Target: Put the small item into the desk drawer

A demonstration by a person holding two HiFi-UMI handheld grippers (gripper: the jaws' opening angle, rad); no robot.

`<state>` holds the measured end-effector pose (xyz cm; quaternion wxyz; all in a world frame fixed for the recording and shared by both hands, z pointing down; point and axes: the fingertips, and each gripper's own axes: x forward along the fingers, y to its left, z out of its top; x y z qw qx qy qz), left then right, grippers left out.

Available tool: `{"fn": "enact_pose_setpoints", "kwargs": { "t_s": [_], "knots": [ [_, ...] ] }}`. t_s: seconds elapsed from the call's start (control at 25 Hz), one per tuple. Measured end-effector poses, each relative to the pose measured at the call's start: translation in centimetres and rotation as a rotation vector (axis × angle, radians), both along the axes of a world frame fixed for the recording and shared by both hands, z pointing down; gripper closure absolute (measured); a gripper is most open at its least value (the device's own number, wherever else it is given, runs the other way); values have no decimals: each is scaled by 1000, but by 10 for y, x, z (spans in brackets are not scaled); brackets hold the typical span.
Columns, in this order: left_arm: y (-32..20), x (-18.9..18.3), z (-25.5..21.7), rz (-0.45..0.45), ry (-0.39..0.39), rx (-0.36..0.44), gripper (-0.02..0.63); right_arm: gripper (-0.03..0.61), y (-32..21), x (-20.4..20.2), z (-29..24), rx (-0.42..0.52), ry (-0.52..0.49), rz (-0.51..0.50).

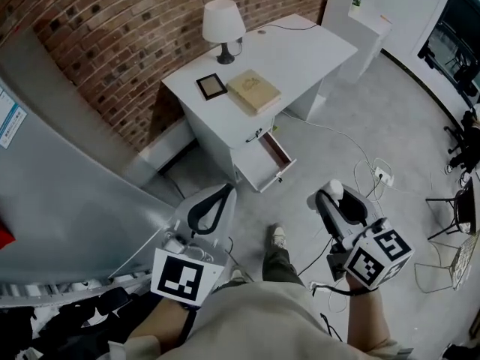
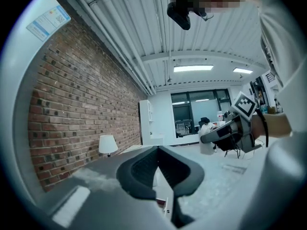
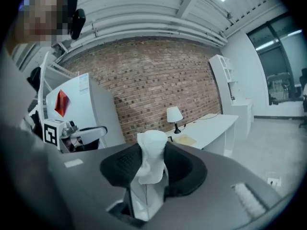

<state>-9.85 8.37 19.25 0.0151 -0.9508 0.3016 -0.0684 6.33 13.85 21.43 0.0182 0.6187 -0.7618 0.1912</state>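
My right gripper point(image 1: 334, 195) is shut on a small white crumpled item point(image 1: 336, 189), which sticks up between the black jaws point(image 3: 151, 163). It hangs over the floor, right of and nearer than the open desk drawer point(image 1: 264, 163) under the white desk point(image 1: 300, 47). My left gripper point(image 1: 224, 191) is shut with nothing in it, its tips meeting point(image 2: 157, 150). It is held low, left of the drawer. The drawer's inside looks bare from here.
On the desk stand a white lamp point(image 1: 223, 25), a dark picture frame point(image 1: 211, 86) and a tan book point(image 1: 253, 91). Cables and a power strip point(image 1: 382, 175) lie on the floor to the right. A large grey panel point(image 1: 67, 186) fills the left. A person's shoe point(image 1: 278, 236) shows below.
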Motion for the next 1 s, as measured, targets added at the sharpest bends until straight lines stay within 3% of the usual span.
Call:
{"fn": "enact_pose_setpoints", "kwargs": {
  "t_s": [0.12, 0.52, 0.72, 1.0],
  "knots": [
    [-31, 29, 16, -14, -24, -34, 611, 439, -35, 26, 19, -39, 66, -24],
    [-133, 114, 85, -93, -123, -174, 611, 439, -162, 99, 95, -182, 48, -183],
    [-172, 124, 130, -154, -208, -198, 611, 439, -213, 114, 145, -263, 30, -267],
    [-203, 127, 185, -189, -238, -287, 611, 437, -256, 111, 226, -406, 2, -303]
  ]
}}
